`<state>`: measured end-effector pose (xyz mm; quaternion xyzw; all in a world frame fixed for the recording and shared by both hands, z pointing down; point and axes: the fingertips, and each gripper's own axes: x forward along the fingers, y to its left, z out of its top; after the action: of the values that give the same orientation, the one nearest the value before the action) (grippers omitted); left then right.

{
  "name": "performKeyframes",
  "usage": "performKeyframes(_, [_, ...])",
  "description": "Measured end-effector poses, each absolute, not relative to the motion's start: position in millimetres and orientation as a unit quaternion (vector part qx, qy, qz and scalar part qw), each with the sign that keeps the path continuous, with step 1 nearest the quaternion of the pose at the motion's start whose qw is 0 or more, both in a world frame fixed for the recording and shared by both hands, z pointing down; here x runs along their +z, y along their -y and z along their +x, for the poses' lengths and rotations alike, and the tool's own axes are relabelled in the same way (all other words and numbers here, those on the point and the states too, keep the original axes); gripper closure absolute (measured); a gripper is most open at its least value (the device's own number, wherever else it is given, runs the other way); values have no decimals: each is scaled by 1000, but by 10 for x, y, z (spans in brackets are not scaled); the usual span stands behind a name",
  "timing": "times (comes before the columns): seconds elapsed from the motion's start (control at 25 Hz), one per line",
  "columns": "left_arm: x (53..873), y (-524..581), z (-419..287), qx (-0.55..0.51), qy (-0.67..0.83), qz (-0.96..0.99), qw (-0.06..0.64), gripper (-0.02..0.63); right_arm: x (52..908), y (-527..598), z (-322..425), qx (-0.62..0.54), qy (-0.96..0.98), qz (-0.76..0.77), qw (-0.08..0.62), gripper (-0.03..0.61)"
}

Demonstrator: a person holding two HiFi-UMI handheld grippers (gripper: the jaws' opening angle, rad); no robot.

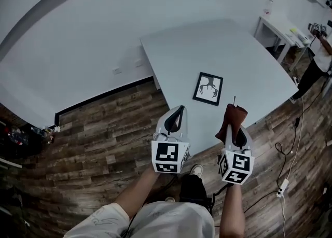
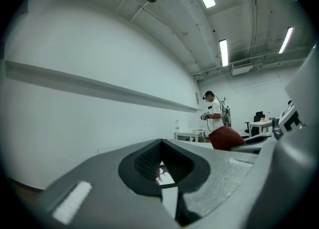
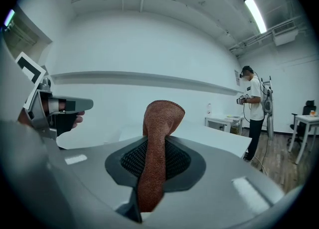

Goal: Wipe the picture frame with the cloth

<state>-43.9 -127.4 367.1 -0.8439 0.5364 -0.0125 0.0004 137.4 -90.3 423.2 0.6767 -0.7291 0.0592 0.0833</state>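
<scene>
The picture frame [image 1: 208,88], black-edged with a dark antler-like print, lies flat on the white table [image 1: 228,50], just ahead of both grippers. My right gripper [image 1: 233,112] is shut on a reddish-brown cloth [image 1: 231,119], which stands up between its jaws [image 3: 158,138]. My left gripper [image 1: 178,111] hovers over the table's near edge, shut and with nothing in it. In the left gripper view a bit of the frame [image 2: 167,174] shows through the gap behind the shut jaws, and the cloth [image 2: 227,137] appears at the right. The left gripper [image 3: 56,109] shows at the left of the right gripper view.
Another person [image 1: 317,60] stands at the far right beside a second white table [image 1: 280,28]. Cables [image 1: 291,143] and a power strip [image 1: 282,186] lie on the wooden floor right of my table. Bags and clutter [image 1: 23,137] sit on the floor at the far left.
</scene>
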Motion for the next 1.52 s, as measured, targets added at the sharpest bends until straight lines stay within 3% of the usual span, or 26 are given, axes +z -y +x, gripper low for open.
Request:
performKeyframes(0.4, [4026,2492,92,-48,-567,-822,-36,613,4445,2213,2165,106,731,668,88,488])
performKeyframes(0.72, [4218,2962,212,-52,-552,-831,-46,612,4715,2694,2161,128,729,663,116,488])
performKeyframes(1.16, [4158,3203,-22,-35,-556,-828,-58,612,5518,3923,1288,255,724,617,173,488])
performKeyframes(1.52, [4223,3183,-237,-31,-561,-824,-76,613,6121,4483,749,276,702,589,291,488])
